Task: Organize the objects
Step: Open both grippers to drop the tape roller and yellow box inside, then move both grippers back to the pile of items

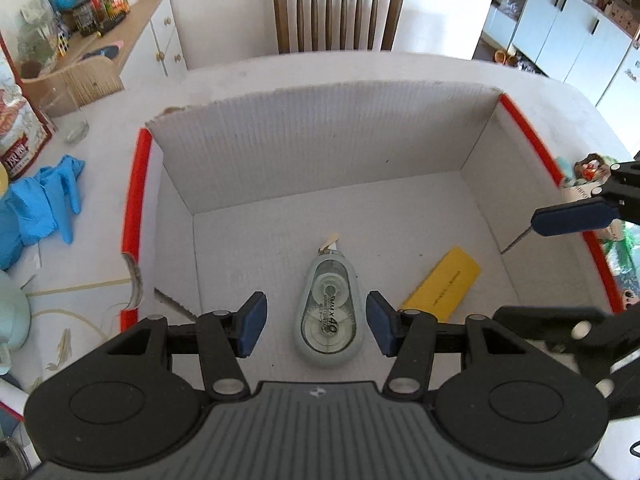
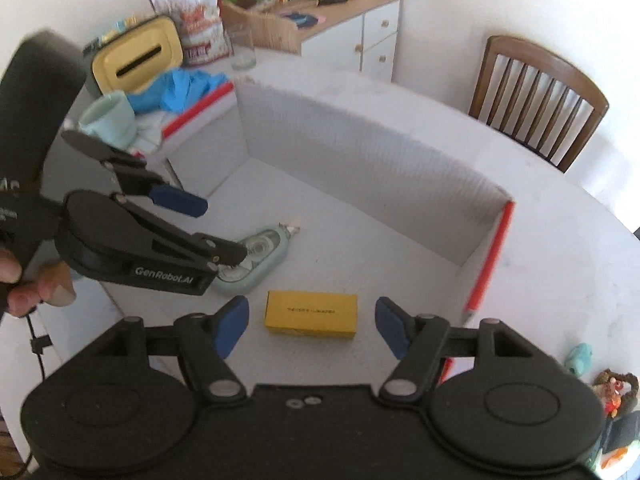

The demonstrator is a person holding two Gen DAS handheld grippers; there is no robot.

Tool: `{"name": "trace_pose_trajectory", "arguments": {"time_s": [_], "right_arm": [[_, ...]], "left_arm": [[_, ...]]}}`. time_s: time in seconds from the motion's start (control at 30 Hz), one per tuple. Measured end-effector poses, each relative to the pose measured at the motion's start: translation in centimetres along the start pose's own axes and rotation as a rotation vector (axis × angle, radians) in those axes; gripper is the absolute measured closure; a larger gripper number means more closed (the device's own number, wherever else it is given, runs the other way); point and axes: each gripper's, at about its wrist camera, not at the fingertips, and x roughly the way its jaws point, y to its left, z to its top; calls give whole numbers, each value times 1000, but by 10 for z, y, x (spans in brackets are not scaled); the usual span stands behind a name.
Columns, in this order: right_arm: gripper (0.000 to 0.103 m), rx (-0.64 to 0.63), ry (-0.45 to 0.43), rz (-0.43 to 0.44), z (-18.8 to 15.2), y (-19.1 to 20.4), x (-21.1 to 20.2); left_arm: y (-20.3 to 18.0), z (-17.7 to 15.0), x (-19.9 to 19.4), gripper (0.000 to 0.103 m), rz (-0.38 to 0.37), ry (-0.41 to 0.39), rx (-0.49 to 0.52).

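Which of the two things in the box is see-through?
The correction tape, with reels visible through its clear case; the yellow box beside it is solid.

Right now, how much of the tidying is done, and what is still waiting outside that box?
Done: a correction tape dispenser and a small yellow box already lie inside the cardboard box. In hand: nothing; the left gripper and right gripper are both open over those items. Left: blue gloves, a mint cup and small figurines still sit on the table outside.
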Motion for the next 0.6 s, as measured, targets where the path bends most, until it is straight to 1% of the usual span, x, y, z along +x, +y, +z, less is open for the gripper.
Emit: {"name": "trace_pose_trajectory", "arguments": {"time_s": [0.2,0.4,0.47,0.53,0.6], "right_arm": [[34,32,-62,16,-7,-11,-32],[33,59,-133,23,-20,-18,-62],[32,66,-157,22,-26,-20,-72],[30,68,-176,21,-32,-22,-80],[28,76,-197,21,-40,-25,-90]], "left_arm": [[-12,-3,-31,49,-8,-77,7],[-33,-6,-64,49,-20,-169,23],[-42,-8,-73,46,-22,-193,28],[-50,-10,-80,41,-24,-216,32],[-58,-12,-85,38,-25,-232,36]]}}
